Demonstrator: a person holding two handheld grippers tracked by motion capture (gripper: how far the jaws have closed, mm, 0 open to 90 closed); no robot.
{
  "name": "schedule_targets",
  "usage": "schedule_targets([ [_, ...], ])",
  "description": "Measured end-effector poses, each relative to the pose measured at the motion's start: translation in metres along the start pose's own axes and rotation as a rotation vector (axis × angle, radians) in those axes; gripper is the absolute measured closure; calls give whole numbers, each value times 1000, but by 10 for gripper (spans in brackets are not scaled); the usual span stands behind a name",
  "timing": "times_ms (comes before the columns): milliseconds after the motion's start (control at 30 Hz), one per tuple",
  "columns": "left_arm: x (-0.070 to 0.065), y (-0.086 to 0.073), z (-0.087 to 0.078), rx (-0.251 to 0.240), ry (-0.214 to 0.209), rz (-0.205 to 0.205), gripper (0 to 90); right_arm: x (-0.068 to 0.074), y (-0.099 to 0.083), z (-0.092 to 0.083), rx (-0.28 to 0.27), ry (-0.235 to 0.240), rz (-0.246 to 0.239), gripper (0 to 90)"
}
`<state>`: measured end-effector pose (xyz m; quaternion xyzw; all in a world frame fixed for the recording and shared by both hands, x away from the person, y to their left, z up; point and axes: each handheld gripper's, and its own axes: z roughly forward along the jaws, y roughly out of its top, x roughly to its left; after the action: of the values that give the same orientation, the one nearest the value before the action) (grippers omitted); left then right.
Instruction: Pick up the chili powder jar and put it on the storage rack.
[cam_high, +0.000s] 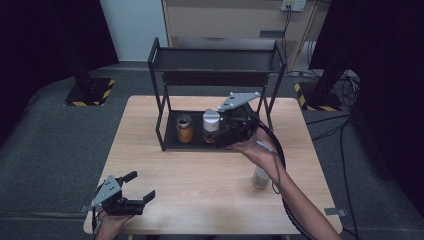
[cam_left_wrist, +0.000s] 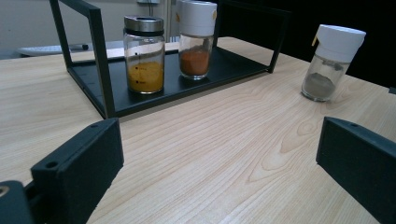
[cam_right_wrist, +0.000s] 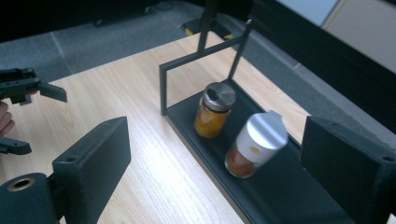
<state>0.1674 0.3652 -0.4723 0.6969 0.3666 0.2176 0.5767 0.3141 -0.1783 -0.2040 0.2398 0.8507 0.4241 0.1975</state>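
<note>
The right hand-held gripper (cam_high: 220, 134) hangs over the bottom tray of the black metal two-tier rack (cam_high: 162, 107), its jaws spread wide with nothing between them; it looks released. Just in front of it on that tray stands the white-capped glass shaker of reddish-brown spice (cam_high: 210, 126), upright and apart from the pads, with the steel-lidded glass jar of orange-yellow powder (cam_high: 184, 128) standing just beside it. I would judge the two are being lined up side by side on the rack, and the open jaws suit a jar set down and let go.

A third container, the white-capped glass shaker of grey powder (cam_high: 260, 176), stands alone on the pale wooden surface (cam_high: 200, 175), well apart from the rack and partly behind the right forearm; it seems the likely next one to go in.

The left hand-held gripper (cam_high: 137, 187) rests low at the near left corner, jaws open and empty, well clear of the work.
</note>
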Motion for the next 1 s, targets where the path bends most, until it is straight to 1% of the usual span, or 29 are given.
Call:
schedule_targets([
  [133,0,0,0,-1,0,1,0,2,-16,-19,-37,-26,25,82],
  [233,0,0,0,-2,0,1,0,7,-30,-33,-56,-54,39,79],
  [467,-1,0,0,-1,1,3,0,13,-60,-55,-93,-69,66,77],
  [567,-1,0,0,-1,1,2,0,16,-72,-63,-95,-74,68,76],
  [767,-1,0,0,-1,1,4,0,20,-107,-79,-148,-80,95,72],
  [867,-2,1,0,-2,3,8,0,22,-126,-83,-192,-78,93,71],
  [1000,-2,1,0,-2,3,7,0,23,-145,-85,-218,-75,91,66],
])
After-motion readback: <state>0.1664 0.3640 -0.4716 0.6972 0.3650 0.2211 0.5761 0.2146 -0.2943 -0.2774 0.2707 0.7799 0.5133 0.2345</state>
